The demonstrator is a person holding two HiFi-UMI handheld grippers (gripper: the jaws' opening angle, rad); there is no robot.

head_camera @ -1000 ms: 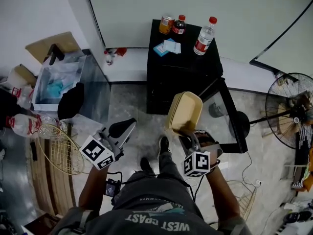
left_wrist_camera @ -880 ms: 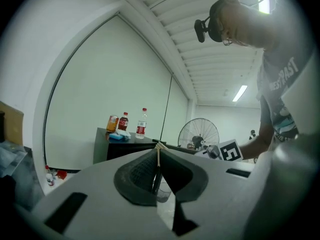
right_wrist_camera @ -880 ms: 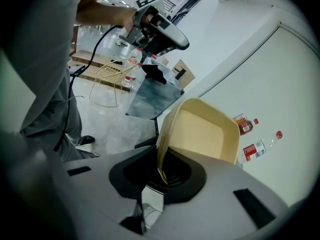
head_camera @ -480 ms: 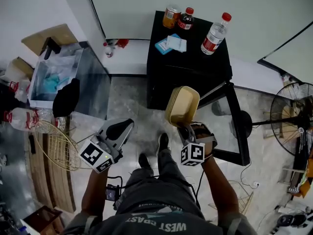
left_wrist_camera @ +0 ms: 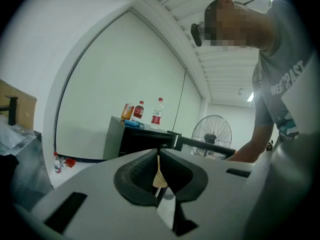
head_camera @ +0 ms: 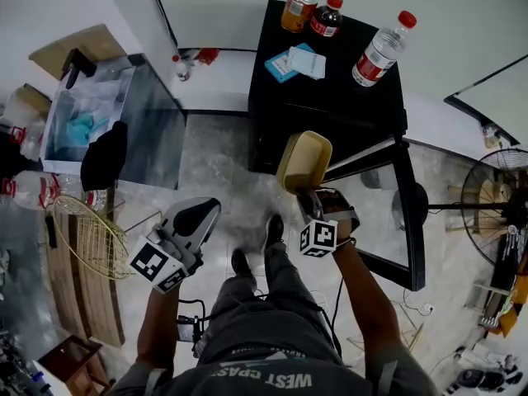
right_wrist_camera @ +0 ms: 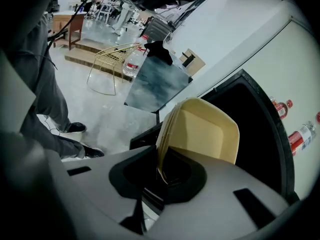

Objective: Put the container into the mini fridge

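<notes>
The beige lidded container [head_camera: 304, 162] hangs tilted in front of the black mini fridge [head_camera: 330, 106], close to its open front. My right gripper [head_camera: 312, 207] is shut on the container's lower edge; in the right gripper view the container [right_wrist_camera: 205, 129] rises out of the right gripper [right_wrist_camera: 159, 160] with the fridge's dark inside [right_wrist_camera: 260, 129] behind it. The fridge's glass door [head_camera: 398, 213] stands swung out to the right. My left gripper [head_camera: 195, 221] hovers low at the left, over the floor, shut and empty; its pads [left_wrist_camera: 142, 170] meet at their tips.
On the fridge top stand a can [head_camera: 297, 11], a dark bottle [head_camera: 327, 16], a water bottle [head_camera: 383, 48] and blue-white packets [head_camera: 297, 60]. A glass box [head_camera: 107, 130] and a wire basket [head_camera: 91, 242] are at the left, a floor fan [head_camera: 499, 213] at the right. The person's shoes [head_camera: 272, 231] are below the container.
The person has stepped toward the fridge. The right gripper has carried the container up and closer to the open front. The left gripper kept its place at the left.
</notes>
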